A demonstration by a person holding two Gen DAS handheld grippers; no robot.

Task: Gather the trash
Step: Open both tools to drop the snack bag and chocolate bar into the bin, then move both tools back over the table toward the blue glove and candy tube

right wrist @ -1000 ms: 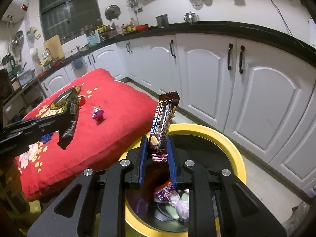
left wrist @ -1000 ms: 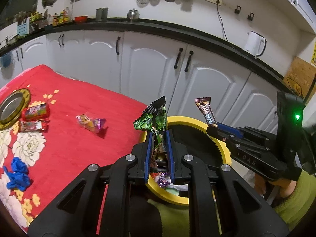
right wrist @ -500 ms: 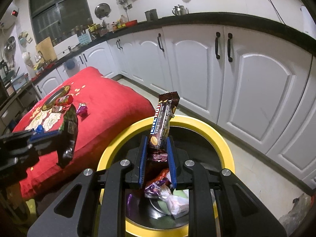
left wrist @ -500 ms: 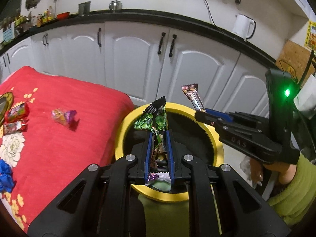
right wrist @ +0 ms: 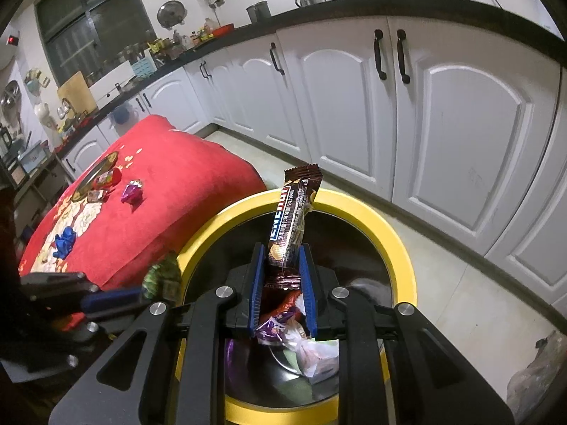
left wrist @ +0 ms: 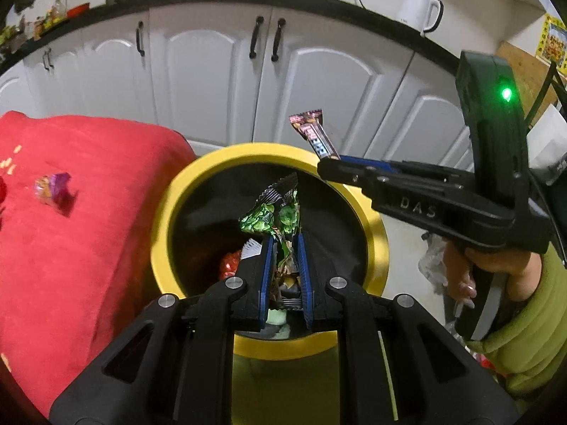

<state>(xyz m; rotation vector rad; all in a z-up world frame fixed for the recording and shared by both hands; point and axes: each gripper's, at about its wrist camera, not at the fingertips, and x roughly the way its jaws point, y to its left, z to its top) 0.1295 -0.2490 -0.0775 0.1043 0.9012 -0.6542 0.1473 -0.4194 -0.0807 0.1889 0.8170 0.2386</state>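
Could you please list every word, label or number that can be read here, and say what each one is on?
"DAS": raised letters on the body of the right gripper.
"ENENUT", first letter partly hidden: on the brown bar wrapper.
Green snack wrapper in the left gripper: print too crumpled to read.

We are seeing a glossy, crinkled foil green wrapper (left wrist: 274, 216) and a shiny plastic-film brown bar wrapper (right wrist: 293, 220). The bin (right wrist: 386, 230) is showing a smooth yellow plastic rim. The red cloth (right wrist: 170, 191) is looking matt and soft; the cabinet doors (right wrist: 460, 113) are looking smooth, painted white.
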